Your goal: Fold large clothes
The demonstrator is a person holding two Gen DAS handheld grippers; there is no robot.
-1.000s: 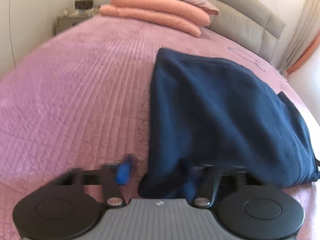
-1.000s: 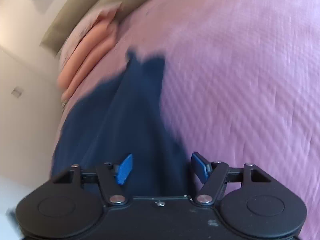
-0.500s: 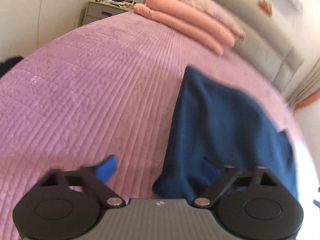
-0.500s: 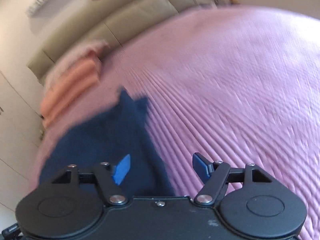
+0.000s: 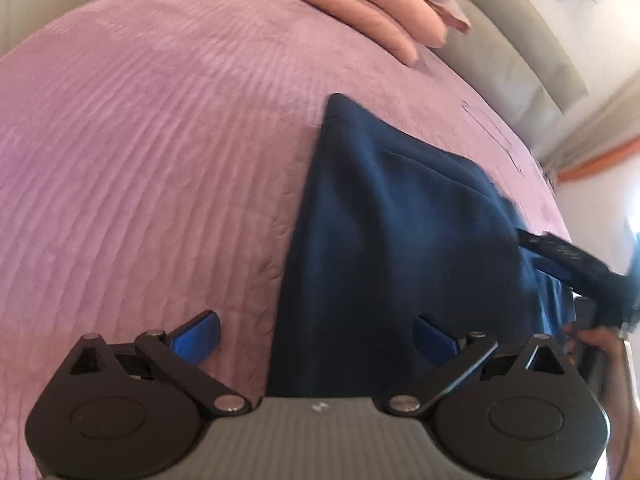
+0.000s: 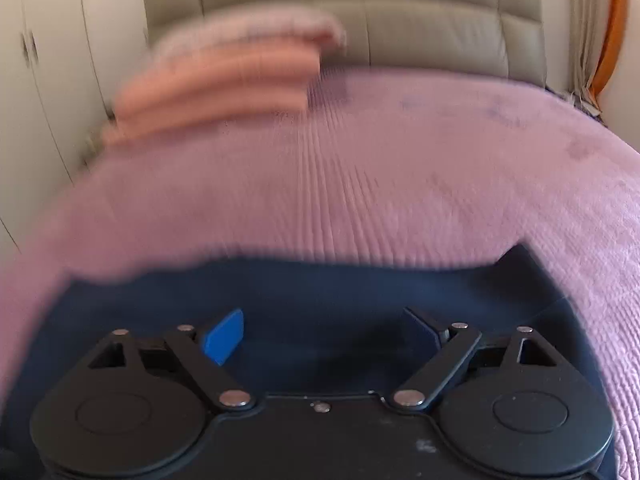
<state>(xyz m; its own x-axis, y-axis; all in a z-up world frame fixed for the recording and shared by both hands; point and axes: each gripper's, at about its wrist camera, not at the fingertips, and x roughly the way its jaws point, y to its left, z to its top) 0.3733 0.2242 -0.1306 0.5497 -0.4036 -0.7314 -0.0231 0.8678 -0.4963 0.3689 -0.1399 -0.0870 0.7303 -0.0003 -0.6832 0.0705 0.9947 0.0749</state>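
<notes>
A dark navy garment [image 5: 392, 224] lies folded on the pink quilted bed [image 5: 160, 152]. My left gripper [image 5: 316, 334] is open and empty above the garment's near left edge, its right fingertip [image 5: 434, 332] over the cloth. My right gripper [image 6: 324, 334] is open and empty, held over the same navy garment [image 6: 320, 292], which fills the lower part of the blurred right wrist view. The right gripper also shows at the right edge of the left wrist view [image 5: 576, 260], over the garment's right side.
Folded salmon blankets [image 6: 224, 80] are stacked near the grey padded headboard [image 6: 432, 32]. White cupboards [image 6: 44, 80] stand at the left. A curtain with an orange stripe [image 6: 608, 32] hangs at the right. Pink bedspread [image 6: 400, 168] stretches beyond the garment.
Both grippers have swung round and moved over the garment. The right gripper now faces the headboard with cloth under both fingers. The left gripper opened wider and came closer to the cloth edge.
</notes>
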